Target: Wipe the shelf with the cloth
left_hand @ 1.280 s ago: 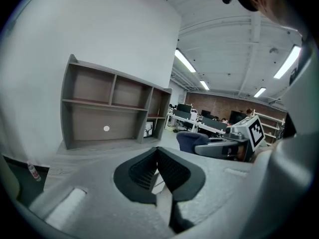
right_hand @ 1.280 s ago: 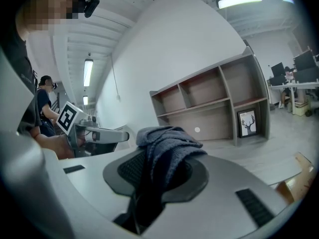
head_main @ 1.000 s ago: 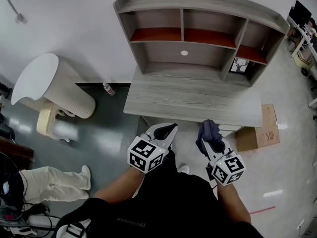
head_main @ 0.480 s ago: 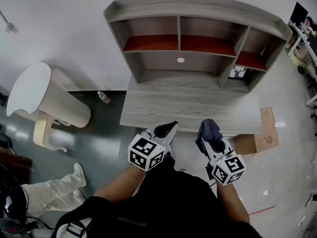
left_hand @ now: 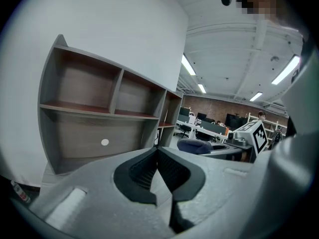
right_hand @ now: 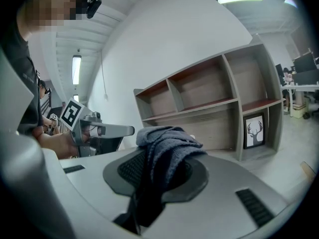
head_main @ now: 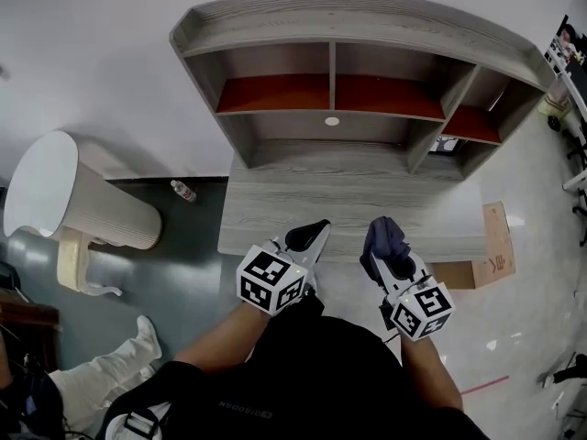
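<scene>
Grey shelf (head_main: 367, 26) with red-lined compartments against wall, atop counter (head_main: 348, 200). At counter's front edge: left tool (left_hand: 158, 156), jaws together, nothing between; right tool (head_main: 394, 264), jaws clamped on dark blue cloth (right_hand: 167, 143), bunched over tips, apart from shelf.

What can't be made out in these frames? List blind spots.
Framed picture: head view, mostly hidden by a shelf divider.
Bottle: head view, too small to read its label.
Cardboard box: head view, partly under the desk.
Cloth: right gripper view, lower end buried between the jaws.
</scene>
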Action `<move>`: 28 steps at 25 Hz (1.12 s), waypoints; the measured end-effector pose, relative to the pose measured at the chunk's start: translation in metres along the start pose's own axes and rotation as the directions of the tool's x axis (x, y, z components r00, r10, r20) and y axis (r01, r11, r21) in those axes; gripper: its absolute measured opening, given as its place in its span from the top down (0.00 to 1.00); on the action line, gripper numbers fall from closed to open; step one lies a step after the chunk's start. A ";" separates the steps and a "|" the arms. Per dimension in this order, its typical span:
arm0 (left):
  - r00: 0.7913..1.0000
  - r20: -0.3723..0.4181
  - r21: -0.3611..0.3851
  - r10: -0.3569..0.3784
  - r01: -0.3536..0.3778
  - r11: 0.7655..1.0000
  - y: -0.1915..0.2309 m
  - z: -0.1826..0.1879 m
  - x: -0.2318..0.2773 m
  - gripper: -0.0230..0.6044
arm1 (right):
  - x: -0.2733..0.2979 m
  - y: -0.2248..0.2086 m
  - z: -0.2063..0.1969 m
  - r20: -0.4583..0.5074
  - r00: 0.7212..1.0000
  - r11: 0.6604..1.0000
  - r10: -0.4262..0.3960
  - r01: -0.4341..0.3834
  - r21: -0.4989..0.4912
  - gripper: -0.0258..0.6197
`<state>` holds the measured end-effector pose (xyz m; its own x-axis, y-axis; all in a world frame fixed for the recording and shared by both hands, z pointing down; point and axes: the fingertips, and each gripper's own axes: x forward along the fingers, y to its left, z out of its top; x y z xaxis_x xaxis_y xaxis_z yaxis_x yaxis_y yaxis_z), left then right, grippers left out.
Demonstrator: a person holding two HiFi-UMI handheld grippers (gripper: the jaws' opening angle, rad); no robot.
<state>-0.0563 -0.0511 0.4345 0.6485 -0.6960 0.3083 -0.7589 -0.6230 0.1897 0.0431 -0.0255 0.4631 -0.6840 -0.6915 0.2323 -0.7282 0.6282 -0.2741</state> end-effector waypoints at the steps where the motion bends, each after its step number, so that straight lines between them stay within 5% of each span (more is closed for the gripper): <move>1: 1.000 -0.001 -0.001 -0.003 0.003 1.000 0.006 0.002 0.004 0.95 | 0.007 -0.003 0.003 -0.002 1.000 1.000 -0.001 0.001 0.000 0.81; 19: 0.996 -0.018 0.060 -0.084 0.085 0.995 0.097 0.042 0.053 0.95 | 0.109 -0.036 0.054 0.037 0.996 0.997 -0.081 0.081 -0.013 0.81; 28: 0.999 -0.012 0.065 -0.049 0.050 0.997 0.108 0.051 0.064 0.95 | 0.125 -0.049 0.081 0.077 0.996 0.997 -0.053 0.056 -0.044 0.81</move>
<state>-0.0934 -0.1810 0.4267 0.6843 -0.6603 0.3096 -0.7200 -0.6789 0.1434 -0.0033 -0.1717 0.4305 -0.6394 -0.7489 0.1743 -0.7666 0.6034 -0.2195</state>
